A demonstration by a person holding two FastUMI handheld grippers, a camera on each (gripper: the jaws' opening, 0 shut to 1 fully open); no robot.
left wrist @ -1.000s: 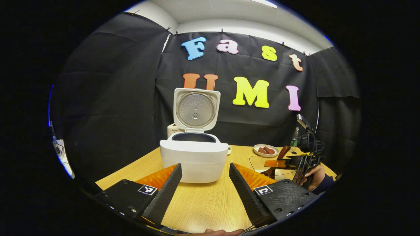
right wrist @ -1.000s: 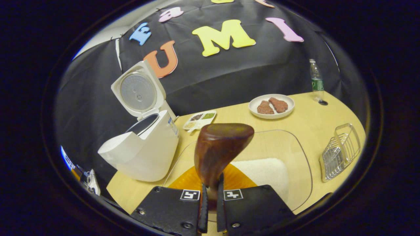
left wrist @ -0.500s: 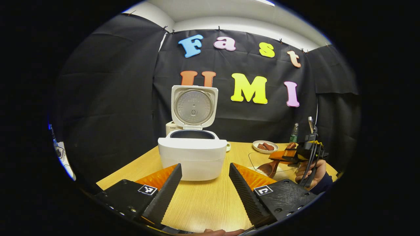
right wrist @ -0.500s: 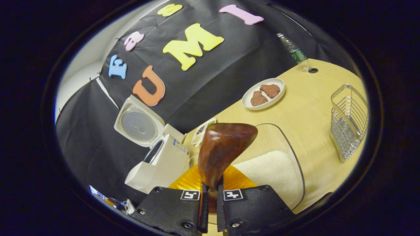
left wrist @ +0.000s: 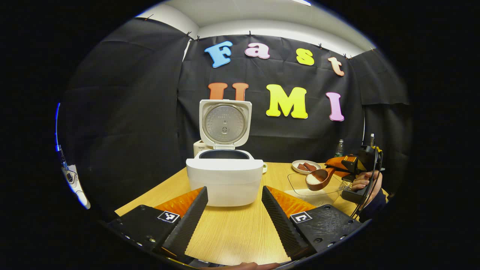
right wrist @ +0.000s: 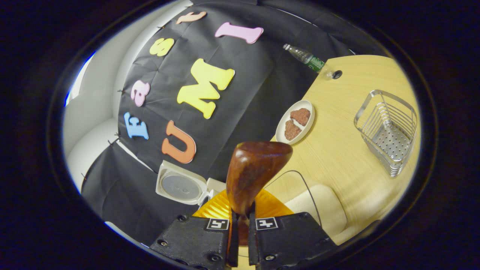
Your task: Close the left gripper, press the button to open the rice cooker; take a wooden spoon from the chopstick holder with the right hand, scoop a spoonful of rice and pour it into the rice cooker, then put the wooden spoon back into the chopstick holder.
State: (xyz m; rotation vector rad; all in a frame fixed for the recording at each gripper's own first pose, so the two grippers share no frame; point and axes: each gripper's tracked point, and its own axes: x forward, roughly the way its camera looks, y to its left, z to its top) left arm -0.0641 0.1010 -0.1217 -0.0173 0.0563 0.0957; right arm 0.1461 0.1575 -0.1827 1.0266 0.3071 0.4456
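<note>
Left gripper view: rice cooker (left wrist: 224, 182) lid up; wooden spoon (left wrist: 318, 178) heaped with white rice above clear tray (left wrist: 300, 185), clamped by right gripper (right wrist: 240, 240). Left gripper (left wrist: 234, 212) spread wide, empty, over worktop (left wrist: 232, 232).

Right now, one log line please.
cooker: lid open | spoon: holds rice, over rice tray | right gripper: shut on spoon | left gripper: open, idle
</note>
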